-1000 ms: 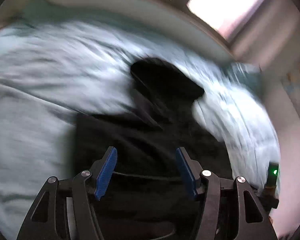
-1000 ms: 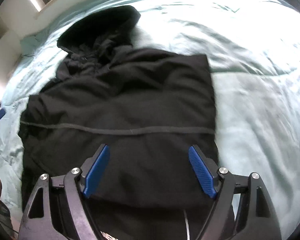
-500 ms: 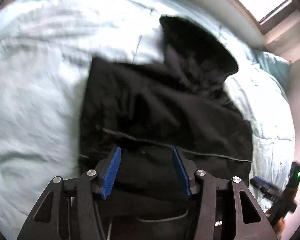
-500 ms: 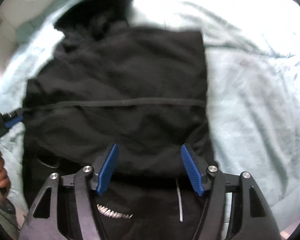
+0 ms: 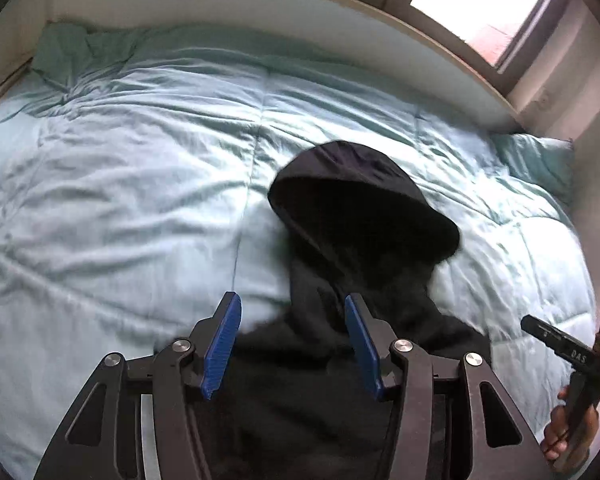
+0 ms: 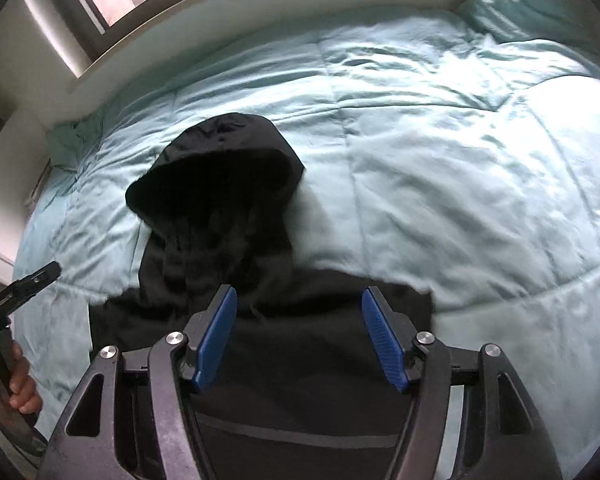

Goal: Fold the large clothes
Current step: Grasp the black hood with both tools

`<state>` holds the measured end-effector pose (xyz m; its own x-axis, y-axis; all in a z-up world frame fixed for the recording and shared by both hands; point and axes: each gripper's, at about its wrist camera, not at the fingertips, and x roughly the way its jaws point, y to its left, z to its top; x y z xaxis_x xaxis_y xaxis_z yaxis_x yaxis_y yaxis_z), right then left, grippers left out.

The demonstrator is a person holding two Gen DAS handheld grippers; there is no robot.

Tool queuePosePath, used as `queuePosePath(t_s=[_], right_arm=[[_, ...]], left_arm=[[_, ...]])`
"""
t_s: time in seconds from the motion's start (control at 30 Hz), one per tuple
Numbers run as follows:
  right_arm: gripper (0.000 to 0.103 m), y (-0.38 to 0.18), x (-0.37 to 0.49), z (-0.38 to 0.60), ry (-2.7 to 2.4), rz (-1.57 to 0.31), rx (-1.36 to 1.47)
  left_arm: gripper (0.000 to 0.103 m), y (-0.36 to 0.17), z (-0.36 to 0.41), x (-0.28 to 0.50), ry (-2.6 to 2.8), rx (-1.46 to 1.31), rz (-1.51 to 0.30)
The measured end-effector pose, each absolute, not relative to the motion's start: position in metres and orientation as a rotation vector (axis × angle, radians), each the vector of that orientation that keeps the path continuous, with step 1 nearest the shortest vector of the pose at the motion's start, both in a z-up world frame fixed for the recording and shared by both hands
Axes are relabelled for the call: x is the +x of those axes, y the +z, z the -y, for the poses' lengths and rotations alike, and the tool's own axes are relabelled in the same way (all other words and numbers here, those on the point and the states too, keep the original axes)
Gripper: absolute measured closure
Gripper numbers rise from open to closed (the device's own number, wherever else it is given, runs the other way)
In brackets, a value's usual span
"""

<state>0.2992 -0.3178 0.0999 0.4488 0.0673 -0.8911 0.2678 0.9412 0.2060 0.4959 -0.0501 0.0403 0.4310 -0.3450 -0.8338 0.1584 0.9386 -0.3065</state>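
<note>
As viewed from the left wrist, the left gripper is held above the black hooded garment, its blue pads parted and nothing clamped between them; the hood is spread on the pale green duvet; a hand is noted at the right edge. From the right wrist, the right gripper is likewise seen with jaws apart and empty; the garment lies flat below it, hood towards the headboard.

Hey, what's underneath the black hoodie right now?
The black hoodie lies on a light teal comforter spread over the bed. Whatever sits beneath its body is covered by the dark fabric.
</note>
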Motion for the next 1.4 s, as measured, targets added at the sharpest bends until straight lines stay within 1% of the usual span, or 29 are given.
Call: queuePosePath(t_s=[0.23,0.37,0.4,0.43,0.47,0.5,0.53,0.67,0.73,0.77,0.83,0.87,0.9,0.97,1.07,1.1,1.13,1.17,1.2,1.27,1.33,1.37,1.4], right_arm=[[0.034,0.024,0.393,0.315,-0.085,-1.163,0.379],[0.034,-0.001,0.427,0.321,-0.107,-1.183,0.359],[0.035,-0.009,0.436,0.321,-0.121,-1.19,0.364],[0.044,-0.016,0.443,0.323,-0.133,-1.195,0.366],[0.053,-0.02,0.447,0.322,-0.141,-1.196,0.357],[0.082,-0.024,0.45,0.321,-0.161,-1.193,0.332],[0.095,-0.024,0.451,0.321,-0.172,-1.187,0.317],[0.096,0.016,0.426,0.328,-0.136,-1.059,0.332],[0.097,0.023,0.415,0.325,-0.114,-1.041,0.318],[0.096,0.018,0.413,0.324,-0.105,-1.05,0.313],[0.097,-0.012,0.42,0.32,-0.103,-1.118,0.288],[0.097,-0.034,0.427,0.32,-0.096,-1.176,0.285],[0.096,-0.059,0.433,0.319,-0.082,-1.24,0.286],[0.095,-0.079,0.438,0.318,-0.068,-1.282,0.279],[0.09,-0.063,0.436,0.322,-0.038,-1.263,0.283],[0.08,-0.055,0.432,0.326,-0.029,-1.251,0.267],[0.063,-0.048,0.426,0.331,-0.033,-1.241,0.256],[0.055,-0.041,0.422,0.338,-0.033,-1.233,0.258],[0.05,-0.034,0.416,0.342,-0.029,-1.225,0.266],[0.05,-0.011,0.402,0.348,-0.025,-1.191,0.278],[0.05,0.012,0.4,0.349,-0.031,-1.132,0.29],[0.05,0.021,0.403,0.349,-0.03,-1.109,0.298],[0.05,0.028,0.412,0.345,-0.024,-1.086,0.309]], left_arm=[[0.047,-0.022,0.071,0.577,-0.304,-0.217,-1.154],[0.047,-0.053,0.088,0.612,-0.308,-0.225,-1.188],[0.048,-0.059,0.091,0.619,-0.308,-0.231,-1.192],[0.048,-0.064,0.093,0.624,-0.303,-0.233,-1.19],[0.056,-0.071,0.095,0.632,-0.281,-0.228,-1.189],[0.097,-0.074,0.094,0.635,-0.267,-0.22,-1.184],[0.096,-0.074,0.09,0.639,-0.273,-0.238,-1.178],[0.096,-0.037,0.06,0.617,-0.385,-0.383,-1.057],[0.096,-0.034,0.048,0.607,-0.38,-0.42,-1.066],[0.096,-0.045,0.046,0.607,-0.364,-0.42,-1.1],[0.096,-0.087,0.052,0.618,-0.306,-0.364,-1.221],[0.094,-0.119,0.056,0.626,-0.304,-0.366,-1.307],[0.091,-0.131,0.058,0.628,-0.312,-0.38,-1.319],[0.09,-0.128,0.056,0.626,-0.328,-0.41,-1.276],[0.086,-0.107,0.044,0.615,-0.362,-0.447,-1.232],[0.082,-0.1,0.041,0.61,-0.363,-0.427,-1.217],[0.079,-0.092,0.038,0.603,-0.358,-0.396,-1.205],[0.077,-0.083,0.035,0.596,-0.352,-0.368,-1.193],[0.076,-0.071,0.031,0.587,-0.349,-0.346,-1.168],[0.074,-0.046,0.027,0.577,-0.352,-0.312,-1.117],[0.061,-0.019,0.029,0.576,-0.348,-0.307,-1.034],[0.047,-0.007,0.036,0.581,-0.347,-0.309,-0.99],[0.038,0.004,0.049,0.588,-0.366,-0.305,-0.948]])
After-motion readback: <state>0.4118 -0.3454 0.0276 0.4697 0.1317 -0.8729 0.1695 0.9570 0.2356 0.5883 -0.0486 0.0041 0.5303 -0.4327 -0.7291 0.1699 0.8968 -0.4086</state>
